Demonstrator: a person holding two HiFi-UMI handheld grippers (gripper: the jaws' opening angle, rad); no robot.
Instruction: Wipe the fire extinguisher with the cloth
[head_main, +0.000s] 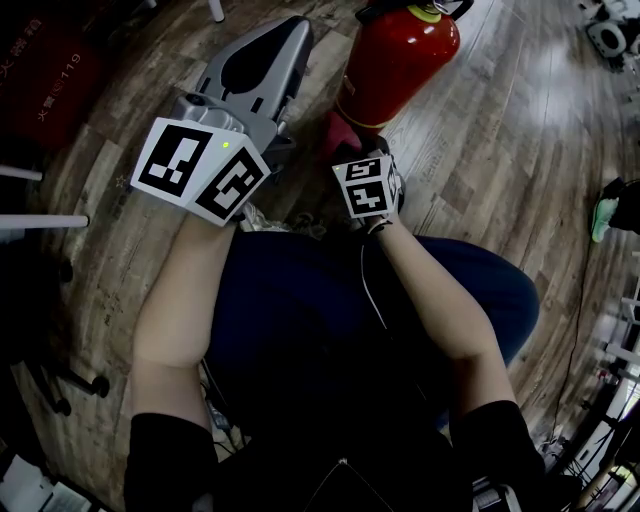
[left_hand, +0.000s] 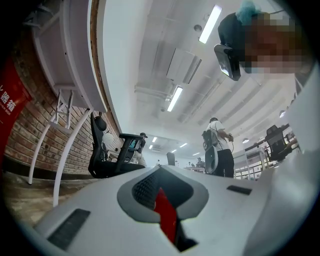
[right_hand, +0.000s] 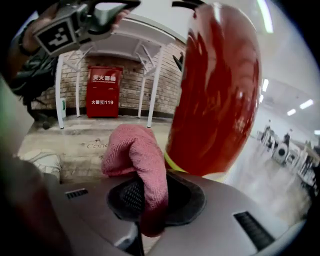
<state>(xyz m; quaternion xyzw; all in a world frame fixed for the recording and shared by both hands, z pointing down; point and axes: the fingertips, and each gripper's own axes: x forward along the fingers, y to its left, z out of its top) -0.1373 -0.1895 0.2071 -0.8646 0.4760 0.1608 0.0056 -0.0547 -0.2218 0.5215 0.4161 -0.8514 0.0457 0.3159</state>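
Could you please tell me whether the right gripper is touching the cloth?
Touching. The right gripper view shows the cloth pinched between the fingers of the right gripper, with its free end bunched above them.

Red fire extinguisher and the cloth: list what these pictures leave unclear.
- Red cylindrical fire extinguisher: handle end cut off by head view's top edge.
- Pink woven cloth: head view, mostly hidden behind the marker cube of the right gripper.
- Cloth-extinguisher contact: right gripper view, fold overlaps it; cannot tell.
- Red sliver between the jaws of the left gripper: too narrow to identify.
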